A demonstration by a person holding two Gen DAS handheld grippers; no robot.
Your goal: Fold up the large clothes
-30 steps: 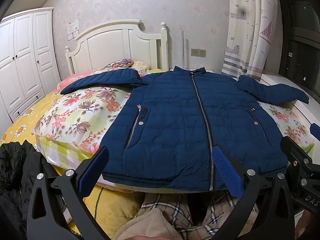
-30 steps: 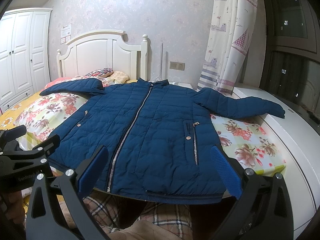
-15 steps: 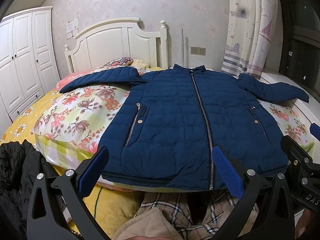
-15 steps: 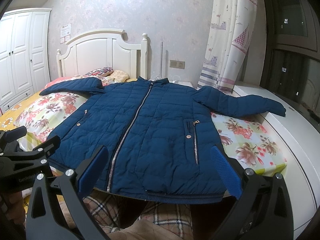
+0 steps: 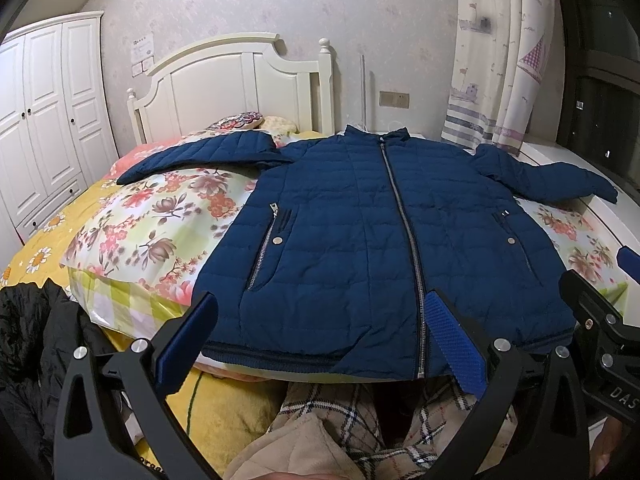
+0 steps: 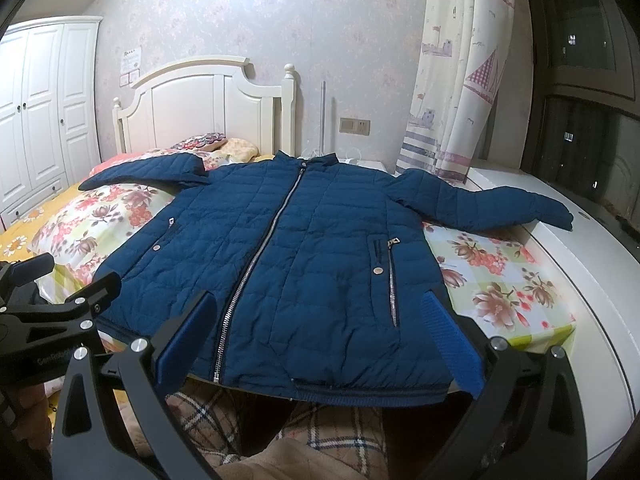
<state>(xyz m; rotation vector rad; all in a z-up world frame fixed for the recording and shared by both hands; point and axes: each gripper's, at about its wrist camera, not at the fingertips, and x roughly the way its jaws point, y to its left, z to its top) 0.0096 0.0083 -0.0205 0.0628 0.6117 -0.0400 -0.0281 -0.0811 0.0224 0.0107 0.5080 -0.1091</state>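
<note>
Black garment [image 5: 28,332] left of blue jacket [image 5: 380,240] (spread flat) on floral quilt [image 5: 160,220].

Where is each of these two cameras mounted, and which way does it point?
Left wrist: sits behind the open left claw, looking up the bed at the blue jacket; the right claw shows at the right edge.
Right wrist: sits behind the open right claw, facing the same way; the left claw shows at the left edge.
Shared: jacket, headboard, curtain.
</note>
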